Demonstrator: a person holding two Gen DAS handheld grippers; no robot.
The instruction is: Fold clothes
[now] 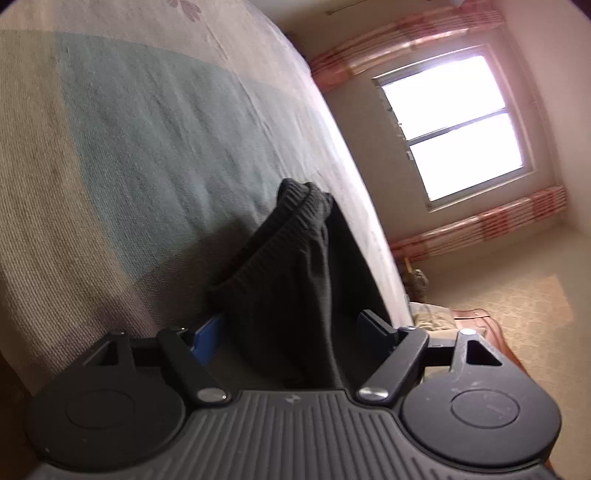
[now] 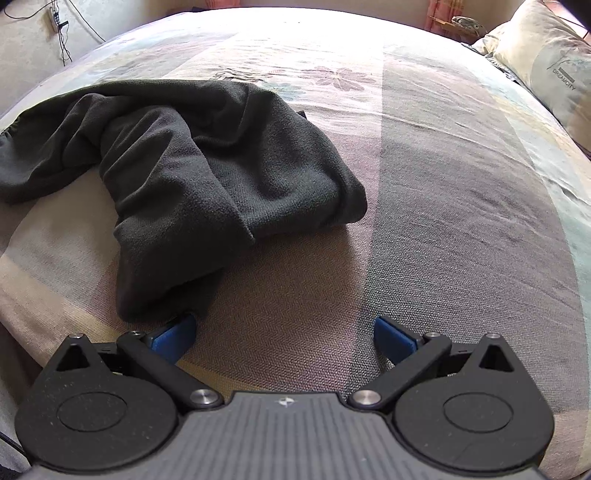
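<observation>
A dark grey knit garment [image 2: 207, 162] lies crumpled on the left half of the bed [image 2: 443, 221]. My right gripper [image 2: 284, 328] hovers open over the bedspread with nothing between its fingers; its left blue pad [image 2: 177, 336] sits at the garment's near corner. In the left wrist view, which is rolled sideways, a ribbed part of the dark garment [image 1: 291, 258] rises between the fingers of my left gripper [image 1: 293, 321]. Its blue pads [image 1: 208, 338] stand apart on either side of the cloth, and I see no pinch on it.
The bedspread [image 1: 147, 129] has grey, teal and beige bands with a flower print. A pillow [image 2: 546, 66] lies at the far right. A bright window [image 1: 454, 125] with striped curtains fills the wall beyond the bed edge. Cables hang on the wall [image 2: 59, 26] at the far left.
</observation>
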